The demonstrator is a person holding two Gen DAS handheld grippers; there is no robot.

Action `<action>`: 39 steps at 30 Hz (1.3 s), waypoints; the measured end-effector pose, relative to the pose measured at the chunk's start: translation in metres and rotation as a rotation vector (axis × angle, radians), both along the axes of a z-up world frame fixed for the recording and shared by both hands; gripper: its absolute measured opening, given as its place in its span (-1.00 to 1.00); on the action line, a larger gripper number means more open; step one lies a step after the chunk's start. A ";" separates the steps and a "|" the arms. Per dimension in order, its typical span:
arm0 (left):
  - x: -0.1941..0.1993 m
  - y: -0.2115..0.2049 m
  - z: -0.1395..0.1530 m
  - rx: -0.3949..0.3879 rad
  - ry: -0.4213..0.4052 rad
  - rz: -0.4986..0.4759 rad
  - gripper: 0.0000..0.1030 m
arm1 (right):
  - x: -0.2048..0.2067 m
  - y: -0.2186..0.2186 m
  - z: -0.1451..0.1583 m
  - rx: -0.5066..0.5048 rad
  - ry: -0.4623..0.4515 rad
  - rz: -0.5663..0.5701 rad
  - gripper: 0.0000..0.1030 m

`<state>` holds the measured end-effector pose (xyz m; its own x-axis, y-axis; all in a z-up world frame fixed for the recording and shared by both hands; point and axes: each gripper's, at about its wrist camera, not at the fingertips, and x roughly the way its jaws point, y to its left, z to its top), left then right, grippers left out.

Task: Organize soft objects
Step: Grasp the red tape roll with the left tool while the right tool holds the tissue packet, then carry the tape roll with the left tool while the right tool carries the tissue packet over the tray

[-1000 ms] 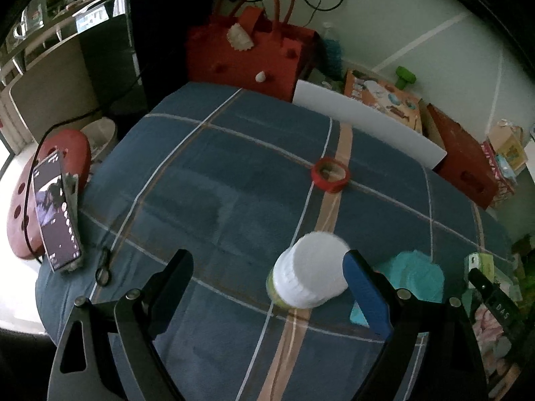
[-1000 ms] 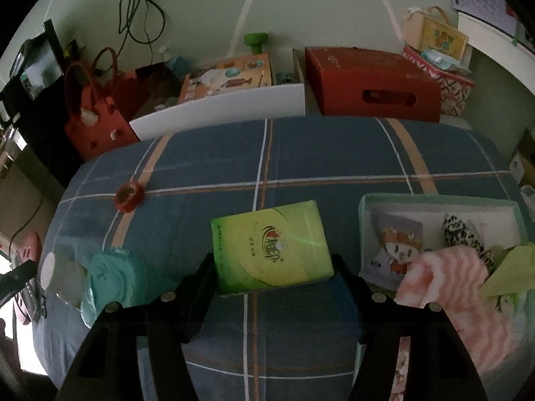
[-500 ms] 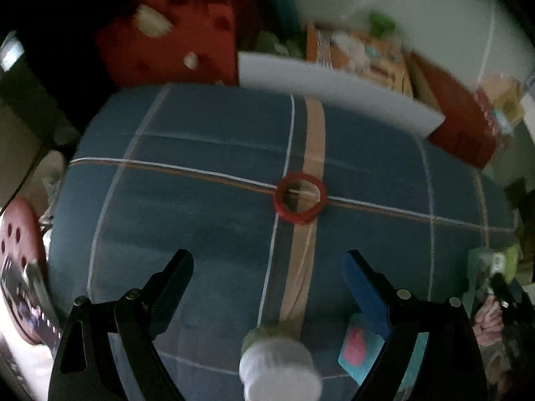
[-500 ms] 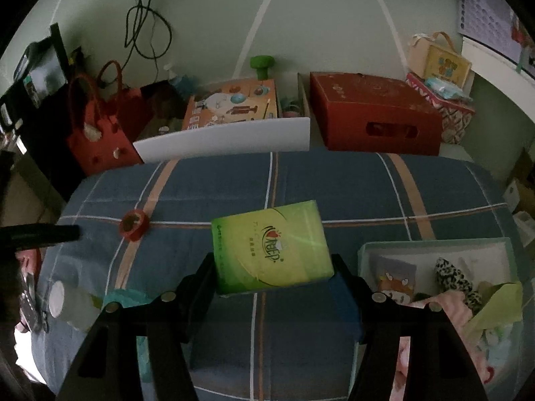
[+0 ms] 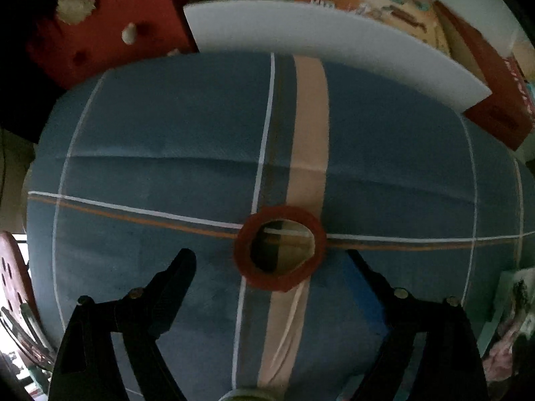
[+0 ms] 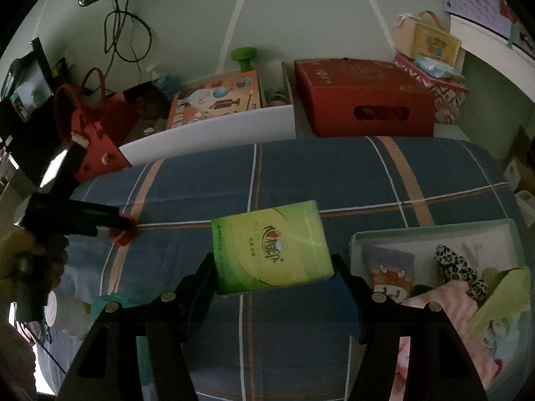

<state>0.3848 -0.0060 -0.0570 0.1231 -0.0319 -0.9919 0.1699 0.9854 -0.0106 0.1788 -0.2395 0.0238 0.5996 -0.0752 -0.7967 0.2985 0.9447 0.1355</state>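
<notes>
Tissue pack point(image 6: 272, 245) staying gripped in right gripper point(image 6: 272, 277) jaws near storage box point(image 6: 434, 234); left gripper point(image 5: 267, 267), now past white jar, closing empty jaws around red tape ring point(image 5: 279, 247) on bed point(image 5: 167, 127).

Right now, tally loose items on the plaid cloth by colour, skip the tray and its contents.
Red: 1, red tape ring
Green: 1, green tissue pack, held above the cloth in the right jaws
Teal: 1, teal cloth bundle
White: 1, white-capped jar
Total: 4
</notes>
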 end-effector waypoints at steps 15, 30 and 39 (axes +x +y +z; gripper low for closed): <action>-0.037 0.008 0.049 -0.126 -0.088 0.040 0.11 | -0.006 -0.003 0.003 0.016 -0.005 0.003 0.32; -0.198 -0.076 0.157 -0.384 -0.381 -0.187 0.11 | -0.069 -0.040 0.019 0.010 -0.032 -0.073 0.32; -0.268 -0.154 0.126 -0.429 -0.330 -0.360 0.11 | -0.136 -0.093 0.029 -0.009 -0.055 -0.213 0.32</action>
<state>0.1169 -0.1605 0.0692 0.3267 -0.5129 -0.7938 0.5501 0.7862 -0.2816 0.0433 -0.3330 0.0533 0.6120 -0.2117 -0.7620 0.4840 0.8623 0.1492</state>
